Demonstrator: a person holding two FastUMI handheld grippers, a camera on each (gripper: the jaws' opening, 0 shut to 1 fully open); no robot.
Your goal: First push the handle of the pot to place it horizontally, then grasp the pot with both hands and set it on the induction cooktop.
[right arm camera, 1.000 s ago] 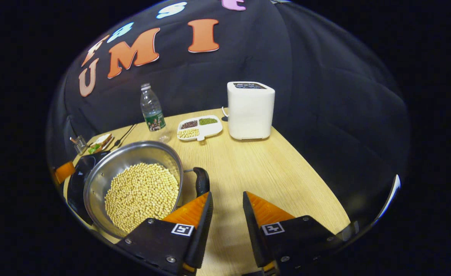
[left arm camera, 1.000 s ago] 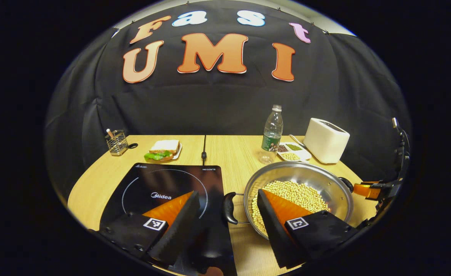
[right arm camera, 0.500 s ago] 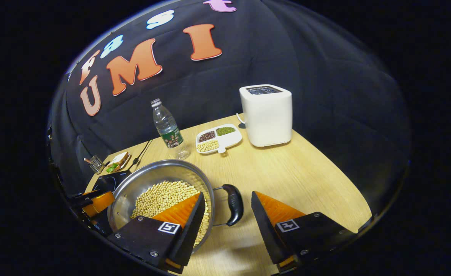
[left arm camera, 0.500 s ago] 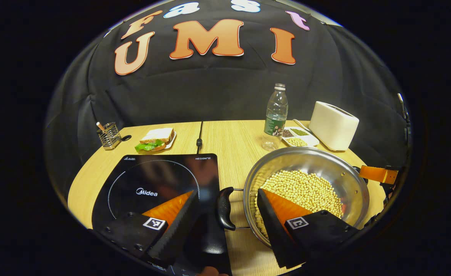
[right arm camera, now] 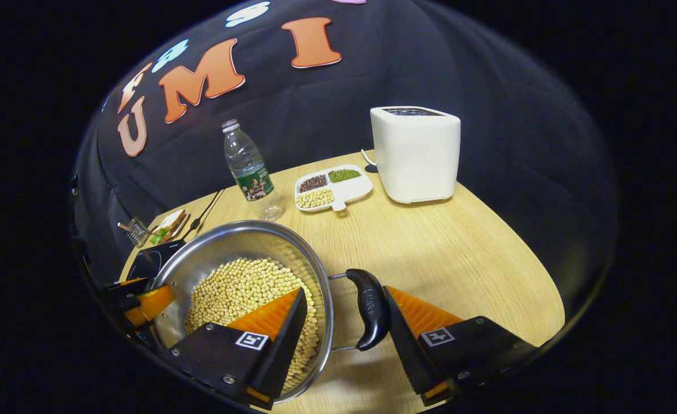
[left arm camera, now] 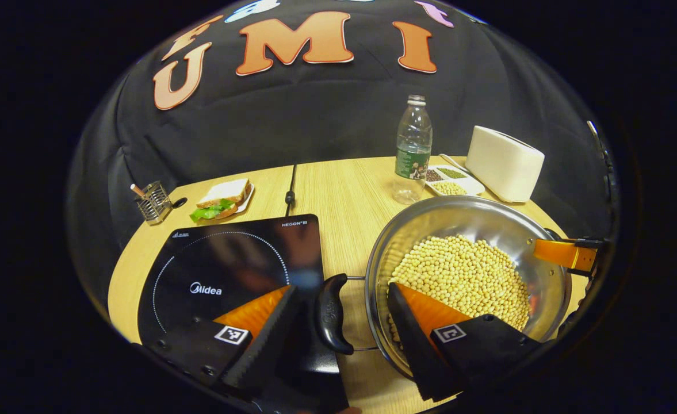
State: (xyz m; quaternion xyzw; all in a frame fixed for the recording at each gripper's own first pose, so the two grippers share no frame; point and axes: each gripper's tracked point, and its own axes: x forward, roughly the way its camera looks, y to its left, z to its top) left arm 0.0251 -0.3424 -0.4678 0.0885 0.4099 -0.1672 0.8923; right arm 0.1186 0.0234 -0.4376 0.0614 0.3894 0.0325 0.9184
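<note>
Surface point(right arm camera: 430, 253): light wood grain, rounded front edge, black cloth wall behind. A seam with a dark cable point(left arm camera: 288, 195) runs back along it in the left gripper view.

Nearest item: steel pot point(left arm camera: 447, 215) resting on the surface just right of the induction cooktop point(left arm camera: 223, 264), not on it. Pot holds a bed of pale yellow beans point(left arm camera: 465, 273), well below the rim. Its two black loop handles lie out to either side, roughly level: left handle point(left arm camera: 331, 313) overhangs the cooktop's right edge; right handle point(right arm camera: 371, 307) is over bare wood.

Left tool point(left arm camera: 338, 322): fingers apart, straddling the left handle, one finger over the cooktop glass, the other over the pot rim and beans. No contact visible on the handle. Seen from the right gripper view, it sits at the pot's far rim point(right arm camera: 142, 302).

Right tool point(right arm camera: 344, 328): fingers apart, one inside the pot over the beans, the other just beside the right handle on its outer side; cannot tell whether it touches. From the left gripper view it shows at the pot's far side point(left arm camera: 562, 253).

Farther back: clear plastic bottle point(right arm camera: 249, 169), upright; white divided tray point(right arm camera: 332, 190) with dark, green and yellow grains in separate compartments; white toaster point(right arm camera: 416, 152) beside the tray. Back left: sandwich on a plate point(left arm camera: 221, 198) and a wire holder point(left arm camera: 153, 201).
</note>
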